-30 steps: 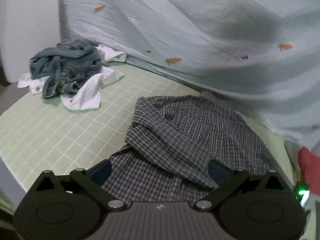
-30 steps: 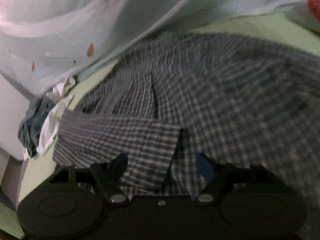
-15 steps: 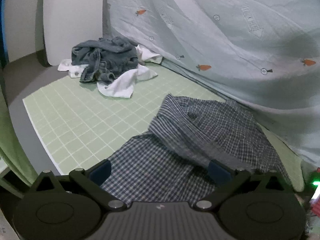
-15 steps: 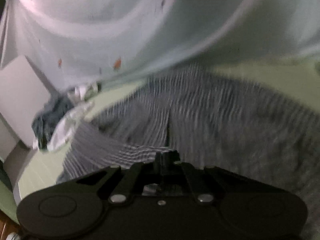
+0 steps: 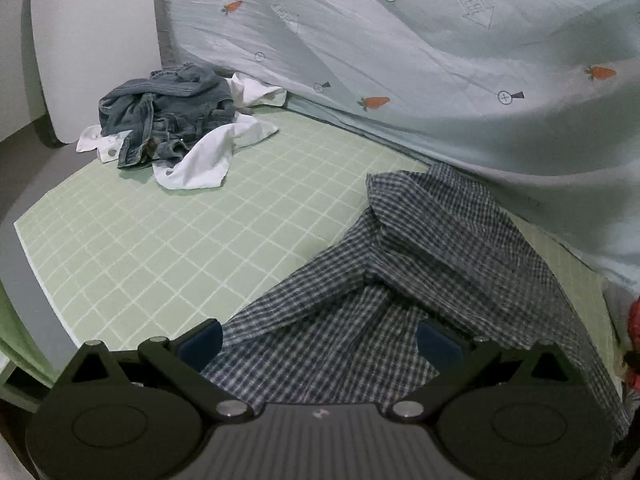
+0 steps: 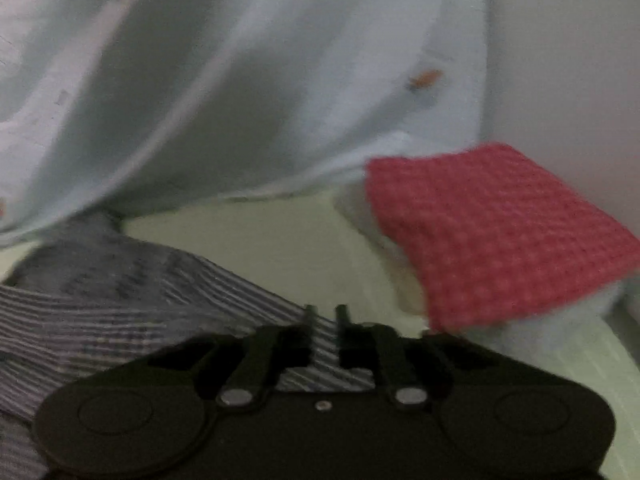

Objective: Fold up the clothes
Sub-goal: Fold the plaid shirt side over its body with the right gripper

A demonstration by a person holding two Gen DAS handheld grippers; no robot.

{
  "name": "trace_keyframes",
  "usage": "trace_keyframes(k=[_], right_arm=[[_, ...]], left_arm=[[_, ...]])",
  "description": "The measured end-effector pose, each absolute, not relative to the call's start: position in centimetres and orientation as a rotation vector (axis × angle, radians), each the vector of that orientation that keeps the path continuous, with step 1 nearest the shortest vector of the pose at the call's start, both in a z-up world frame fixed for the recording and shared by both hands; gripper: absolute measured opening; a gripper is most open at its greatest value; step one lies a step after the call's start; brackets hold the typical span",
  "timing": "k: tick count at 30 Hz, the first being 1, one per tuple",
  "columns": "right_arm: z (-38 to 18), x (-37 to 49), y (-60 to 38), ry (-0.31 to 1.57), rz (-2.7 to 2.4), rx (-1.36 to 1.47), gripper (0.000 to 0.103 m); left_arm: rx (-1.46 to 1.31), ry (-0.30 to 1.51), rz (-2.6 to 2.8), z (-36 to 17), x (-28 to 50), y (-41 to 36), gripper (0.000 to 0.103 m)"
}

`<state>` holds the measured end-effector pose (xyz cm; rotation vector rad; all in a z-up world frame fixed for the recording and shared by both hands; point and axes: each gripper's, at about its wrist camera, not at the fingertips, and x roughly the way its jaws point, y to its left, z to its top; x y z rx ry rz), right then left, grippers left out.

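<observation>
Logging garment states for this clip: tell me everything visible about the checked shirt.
The checked shirt is thin woven fabric in a dark-and-white small check. It lies rumpled and partly folded over itself on the green grid mat, its far edge against the pale carrot-print sheet. The left gripper is open over its near hem. A strip of it runs between the right gripper's opening jaws.

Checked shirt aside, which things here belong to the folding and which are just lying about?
In the job:
checked shirt
jeans and white garment, heaped, unfolded
red cloth, looks already folded
left gripper, right gripper

Lying about:
carrot-print sheet
green mat
</observation>
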<state>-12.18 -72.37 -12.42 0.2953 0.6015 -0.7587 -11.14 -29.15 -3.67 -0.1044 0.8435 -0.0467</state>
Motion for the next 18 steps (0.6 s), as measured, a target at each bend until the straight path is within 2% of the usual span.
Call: trace_keyframes(k=[2,4,6,10,18], right_arm=[[-12.5,-13.2,-71.5,0.582,-0.767,0.331,0.080],[-12.3,-13.7,-69.9,0.559,-0.736,0.355,0.089],[-12.0,-14.1,-67.9,0.542,-0.700,0.381,0.103],[-11.4,-14.8,-63.2,0.486,-0.603,0.459,0.103],[-10.0,-11.8,-52.6,0.600,-0.558,0.544,0.103]], left_arm=[[-0.112,0.840,-0.045,-3.7,-10.8,-28.5,0.102],[-0.119,0.836,-0.043,-3.9,-10.7,-27.5,0.102],[-0.129,0.834,-0.041,-4.1,-10.7,-26.4,0.102],[-0.163,0.847,-0.060,-5.1,-10.5,-23.5,0.102],[-0.114,0.834,-0.146,-4.5,-7.4,-15.8,0.102]])
